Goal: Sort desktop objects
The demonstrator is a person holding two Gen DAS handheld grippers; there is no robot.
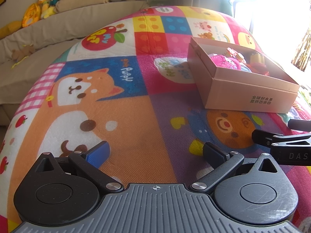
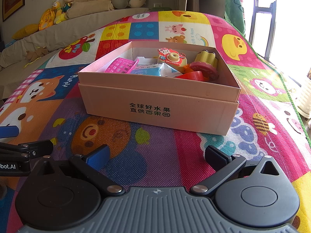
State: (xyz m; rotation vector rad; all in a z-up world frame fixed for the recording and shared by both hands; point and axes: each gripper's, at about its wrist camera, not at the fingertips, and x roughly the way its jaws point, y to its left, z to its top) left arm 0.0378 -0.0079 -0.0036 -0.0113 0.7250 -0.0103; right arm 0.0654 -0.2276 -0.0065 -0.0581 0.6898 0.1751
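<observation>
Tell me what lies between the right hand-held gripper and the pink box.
Nothing but bare play mat. In the right wrist view, the open right hand-held gripper faces the pink box across a clear stretch of mat.

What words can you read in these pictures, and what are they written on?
"全球好水果 直供百果园": front of the pink box.
"HELLOKITTY": toy camera in the box.
"Puppy": play mat, beside the dog.
"Have a goo...", cut off: mat, by the rainbow.
"DAS...": right gripper, cut off.
"...obot.AI": left gripper, cut off.
Blue packet print: too small.
</observation>
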